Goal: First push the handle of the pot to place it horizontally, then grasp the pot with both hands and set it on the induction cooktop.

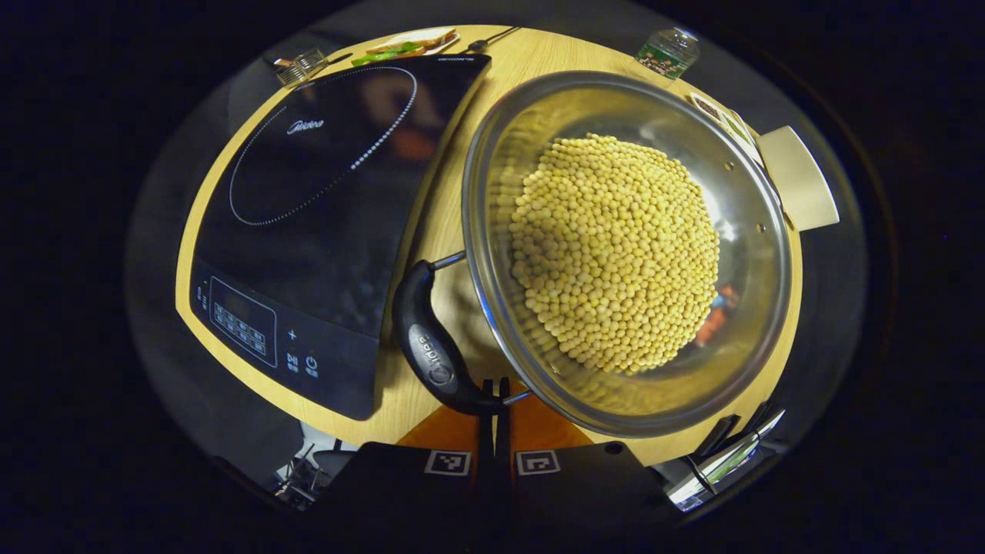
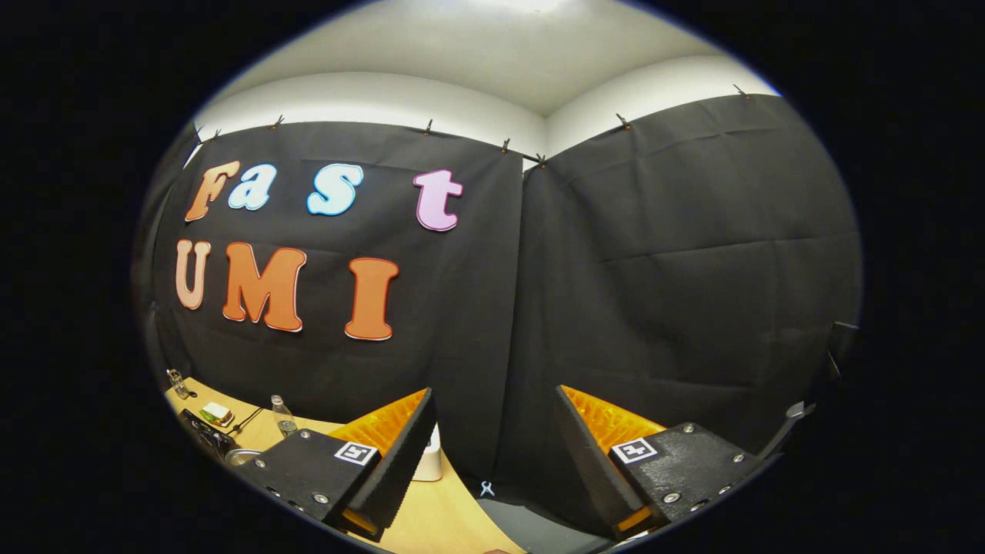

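Observation:
A steel pot (image 1: 492, 154) full of soybeans (image 1: 616, 246) stands on the round wooden table (image 1: 523, 54), just right of the black induction cooktop (image 1: 323, 215). Its black handle (image 1: 427, 338) hangs at the pot's near-left side, curving toward me. My left gripper (image 1: 496, 382) is shut, its tips touching the handle's near end with nothing between the fingers. In the right gripper view my right gripper (image 2: 494, 392) is open and raised, pointing at the booth wall, with nothing between its fingers. The pot's rim (image 2: 240, 455) peeks out low at the left there.
Along the table's far edge are a water bottle (image 1: 668, 50), a sandwich on a plate (image 1: 419, 40) and a small glass (image 1: 300, 68). A white square object (image 1: 796, 177) lies at the right edge, with small cards (image 1: 723, 119) beside it.

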The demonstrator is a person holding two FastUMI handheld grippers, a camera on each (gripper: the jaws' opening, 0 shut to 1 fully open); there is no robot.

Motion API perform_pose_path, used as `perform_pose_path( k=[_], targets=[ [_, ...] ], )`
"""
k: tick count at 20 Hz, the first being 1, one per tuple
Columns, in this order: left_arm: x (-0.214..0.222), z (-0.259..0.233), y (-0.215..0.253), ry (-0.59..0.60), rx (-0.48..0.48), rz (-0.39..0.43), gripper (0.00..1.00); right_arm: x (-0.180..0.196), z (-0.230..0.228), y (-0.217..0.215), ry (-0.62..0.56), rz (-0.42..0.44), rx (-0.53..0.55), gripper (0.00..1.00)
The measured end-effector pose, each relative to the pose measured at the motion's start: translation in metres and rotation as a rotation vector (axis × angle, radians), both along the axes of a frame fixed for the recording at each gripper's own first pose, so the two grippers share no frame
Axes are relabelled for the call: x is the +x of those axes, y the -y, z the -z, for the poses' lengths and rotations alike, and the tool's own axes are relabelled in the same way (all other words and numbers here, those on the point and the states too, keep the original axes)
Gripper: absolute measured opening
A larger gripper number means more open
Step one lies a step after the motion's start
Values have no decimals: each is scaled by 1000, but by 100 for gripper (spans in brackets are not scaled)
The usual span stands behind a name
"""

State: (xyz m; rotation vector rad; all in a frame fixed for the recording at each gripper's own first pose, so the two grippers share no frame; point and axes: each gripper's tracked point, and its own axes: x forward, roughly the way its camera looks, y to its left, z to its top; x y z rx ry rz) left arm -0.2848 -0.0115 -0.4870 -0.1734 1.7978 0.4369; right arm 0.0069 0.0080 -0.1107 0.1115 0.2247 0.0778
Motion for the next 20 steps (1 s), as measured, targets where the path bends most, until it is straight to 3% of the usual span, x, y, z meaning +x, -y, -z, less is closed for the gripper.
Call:
perform_pose_path(
  k=[7, 20],
  targets=[
    [41, 7, -33, 119, 137, 173, 8, -2, 7, -38, -22, -73, -14, 95],
    [89, 5, -46, 288, 144, 404, 8, -11, 29, -106, -108, -221, -31, 95]
  ],
)
